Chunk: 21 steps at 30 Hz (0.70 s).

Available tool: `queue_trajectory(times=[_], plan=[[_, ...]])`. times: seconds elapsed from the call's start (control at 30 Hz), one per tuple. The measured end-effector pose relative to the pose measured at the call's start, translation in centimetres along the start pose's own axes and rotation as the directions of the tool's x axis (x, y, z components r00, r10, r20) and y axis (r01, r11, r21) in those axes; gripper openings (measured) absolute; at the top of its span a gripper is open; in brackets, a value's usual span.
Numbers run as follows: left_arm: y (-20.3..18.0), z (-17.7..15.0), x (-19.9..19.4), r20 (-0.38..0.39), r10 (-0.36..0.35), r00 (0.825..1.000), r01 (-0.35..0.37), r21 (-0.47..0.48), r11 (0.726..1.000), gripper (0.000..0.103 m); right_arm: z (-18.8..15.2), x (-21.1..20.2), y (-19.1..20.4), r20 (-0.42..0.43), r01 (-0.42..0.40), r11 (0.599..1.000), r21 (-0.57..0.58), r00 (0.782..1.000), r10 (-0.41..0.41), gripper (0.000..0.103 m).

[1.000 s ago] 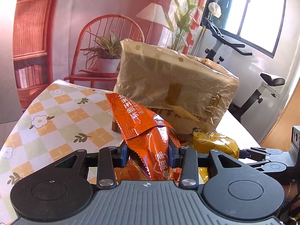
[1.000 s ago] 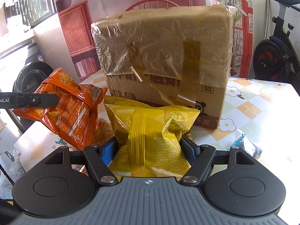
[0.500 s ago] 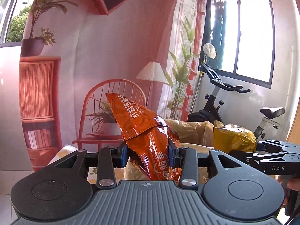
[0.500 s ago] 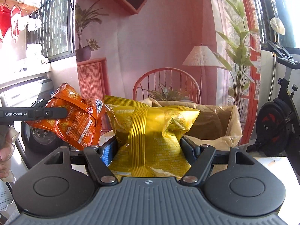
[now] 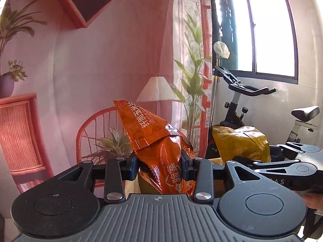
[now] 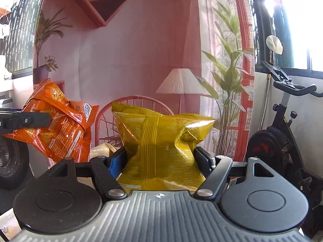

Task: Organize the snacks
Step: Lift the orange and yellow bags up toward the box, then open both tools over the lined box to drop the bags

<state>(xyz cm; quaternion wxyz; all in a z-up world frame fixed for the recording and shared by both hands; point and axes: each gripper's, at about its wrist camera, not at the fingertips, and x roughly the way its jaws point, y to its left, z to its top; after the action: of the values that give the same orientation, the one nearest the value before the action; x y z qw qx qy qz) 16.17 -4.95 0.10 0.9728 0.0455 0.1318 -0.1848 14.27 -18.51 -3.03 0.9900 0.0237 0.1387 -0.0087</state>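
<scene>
Left wrist: close behind own tongs (image 5: 159,165), facing backdrop wall | Right wrist: likewise | Shared: printed lamp (image 5: 156,89), exercise bike (image 6: 282,133), window side

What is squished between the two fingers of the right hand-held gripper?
A yellow snack bag, pinched at its sides by the right hand-held gripper. The right wrist view shows it.
</scene>
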Motion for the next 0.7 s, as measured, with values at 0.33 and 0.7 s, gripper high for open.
queue_trajectory(times=[0.33,0.7], plan=[[0.3,-1.5,5.7,-0.119,-0.017,0.993,0.017,0.006,1.0,0.046,-1.6,3.6,-1.0,-0.109,0.0,0.999,0.054,0.994,0.006,0.078],[2.7,-2.5,2.9,-0.149,-0.006,0.989,-0.002,-0.055,0.998,0.055,-2.1,0.6,-2.3,-0.112,-0.044,0.99,0.135,0.992,0.059,0.085]])
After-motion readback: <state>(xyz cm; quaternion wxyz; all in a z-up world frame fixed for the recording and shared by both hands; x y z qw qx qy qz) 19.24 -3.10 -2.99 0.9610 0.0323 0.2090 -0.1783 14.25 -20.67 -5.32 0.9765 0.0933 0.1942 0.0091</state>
